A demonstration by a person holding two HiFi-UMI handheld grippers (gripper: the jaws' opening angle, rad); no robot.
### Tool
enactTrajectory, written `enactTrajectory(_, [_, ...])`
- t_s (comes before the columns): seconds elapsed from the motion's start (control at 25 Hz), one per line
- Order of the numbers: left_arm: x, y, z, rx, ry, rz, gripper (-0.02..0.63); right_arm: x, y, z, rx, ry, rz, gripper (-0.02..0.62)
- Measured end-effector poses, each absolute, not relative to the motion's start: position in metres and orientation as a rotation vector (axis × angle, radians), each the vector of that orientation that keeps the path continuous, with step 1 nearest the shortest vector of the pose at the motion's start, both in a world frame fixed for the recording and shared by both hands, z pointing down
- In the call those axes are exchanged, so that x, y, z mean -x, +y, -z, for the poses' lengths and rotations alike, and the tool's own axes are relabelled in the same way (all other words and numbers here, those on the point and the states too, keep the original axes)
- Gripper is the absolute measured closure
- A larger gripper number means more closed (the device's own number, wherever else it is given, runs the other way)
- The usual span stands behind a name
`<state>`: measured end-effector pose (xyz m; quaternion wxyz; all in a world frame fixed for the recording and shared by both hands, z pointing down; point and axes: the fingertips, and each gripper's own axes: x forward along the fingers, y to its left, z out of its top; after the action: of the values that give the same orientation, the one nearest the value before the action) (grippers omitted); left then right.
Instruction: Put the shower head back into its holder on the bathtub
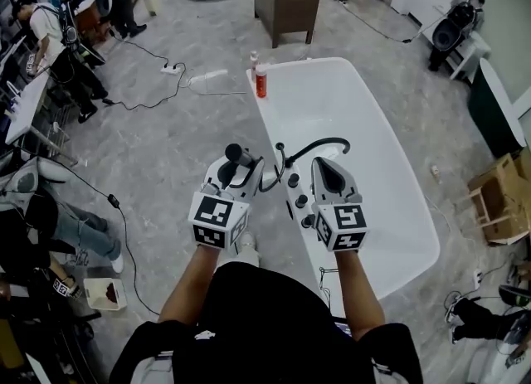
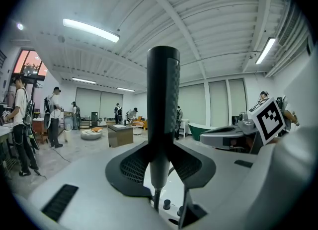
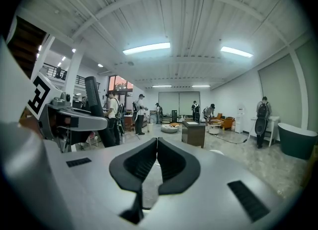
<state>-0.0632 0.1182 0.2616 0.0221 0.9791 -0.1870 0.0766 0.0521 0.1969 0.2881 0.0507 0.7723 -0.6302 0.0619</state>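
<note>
"When you looked down from the head view, where was the shower head [image 1: 235,155]?"

"It stood upright in the left gripper [image 1: 239,168], just beside the near left rim of the white bathtub [image 1: 357,109] and over the grey floor on that side. A black hose [image 1: 270,177] curled away from it toward the rim."

"Was it really gripped, or only sitting between the jaws?"

"Gripped. In the left gripper view the dark textured handle of the shower head [image 2: 163,95] rose straight up through the middle of the left gripper [image 2: 160,167], and both dark pads pressed on its narrower grey stem from either side."

"And the other tool?"

"The right gripper [image 1: 330,162] was held above the tub's rim, level with the left one and a little apart from it. Its own view showed the right gripper [image 3: 157,162] clenched, the two pads meeting along one line with nothing between them."

"What else was on the tub?"

"A row of dark knobs [image 1: 293,181] sat on the rim between the two tools, and a black arched pipe [image 1: 319,143] curved over the basin just beyond them. A red bottle [image 1: 260,84] stood at the far left corner. I couldn't make out which fitting was the holder."
</note>
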Motion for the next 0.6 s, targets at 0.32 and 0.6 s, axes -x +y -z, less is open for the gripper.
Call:
enactTrajectory(0.32, [0.049, 0.048, -0.260, -3.028, -0.540, -0.241, 0.462, -0.062, 0.127, -0.287, -2.361, -1.891, -0.208, 0.572])
enactTrajectory(0.6, [0.039, -0.005, -0.266, -3.020, -0.484, -0.236, 0.462, -0.070, 0.079, -0.292, -2.376, -1.839, -0.220, 0.572])
